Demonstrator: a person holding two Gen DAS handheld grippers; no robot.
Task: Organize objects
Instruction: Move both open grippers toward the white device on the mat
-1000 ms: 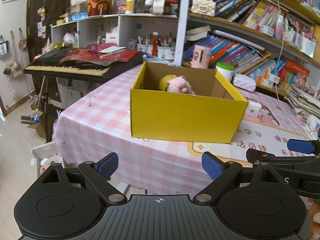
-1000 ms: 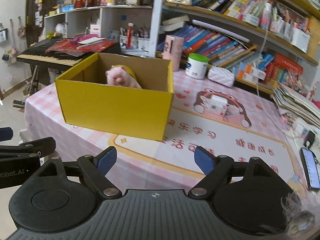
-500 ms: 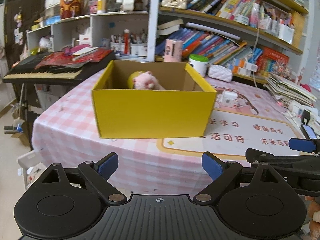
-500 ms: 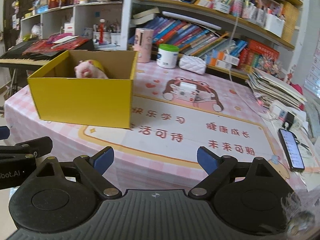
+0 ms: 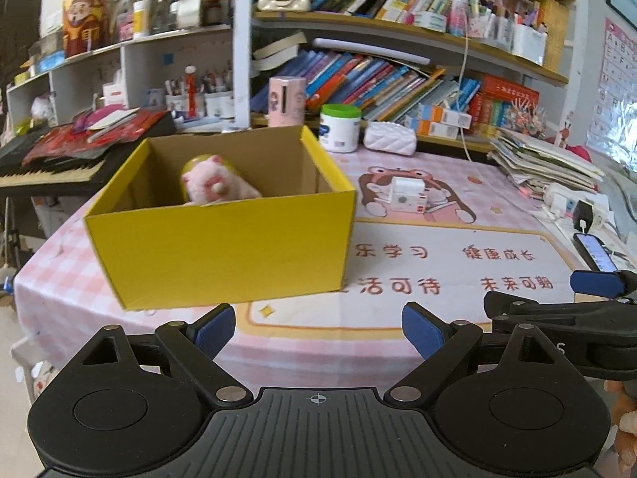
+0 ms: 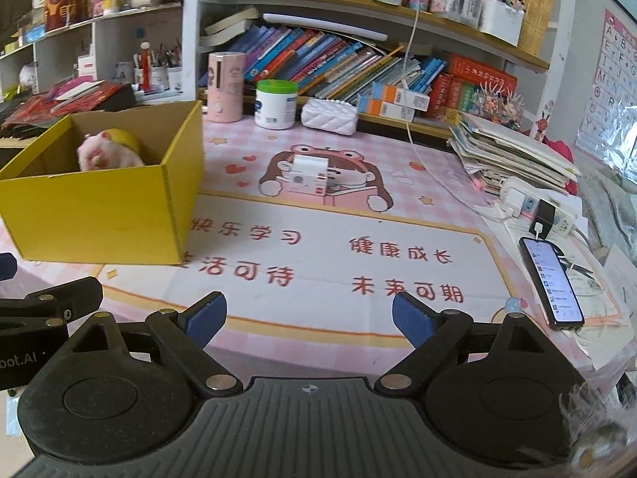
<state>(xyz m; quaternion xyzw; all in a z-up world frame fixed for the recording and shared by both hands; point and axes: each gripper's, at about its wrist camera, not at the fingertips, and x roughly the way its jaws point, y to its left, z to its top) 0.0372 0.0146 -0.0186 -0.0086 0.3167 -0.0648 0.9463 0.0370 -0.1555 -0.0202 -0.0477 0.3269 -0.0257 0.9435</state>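
Setting: cluttered study room, bookshelves [image 5: 398, 75] packed with colourful books behind a table [image 5: 458, 235] covered by a pink checked cloth and a printed cartoon mat. Left wrist view: open yellow cardboard box [image 5: 223, 239] on the table's left part, holding a pink plush toy [image 5: 213, 185] that leans against a yellow rounded object [image 5: 199, 163], only partly visible behind it. Beyond the box: pink cylindrical container [image 5: 286, 99], white jar with green lid [image 5: 340, 127], white quilted pouch [image 5: 390, 139]. On the mat, well apart from the box: small white boxy gadget [image 5: 408, 195]. Left tool [image 5: 318, 330] low at the near table edge, blue-padded fingers spread wide, nothing between them. Right wrist view: same yellow cardboard box [image 6: 103, 215] at left, plush toy [image 6: 103, 155] inside; small white gadget [image 6: 310, 175] on the mat's cartoon figure; black smartphone [image 6: 551, 279] with lit screen near the right edge; stack of papers and magazines [image 6: 513, 155] and a white power strip [image 6: 545, 211] behind it. Right tool [image 6: 308, 318] likewise wide open and empty, hovering over the near edge. Progress, as judged: two items boxed; the white gadget looks the likeliest loose item left to collect, though which things belong in the box cannot be told for certain.
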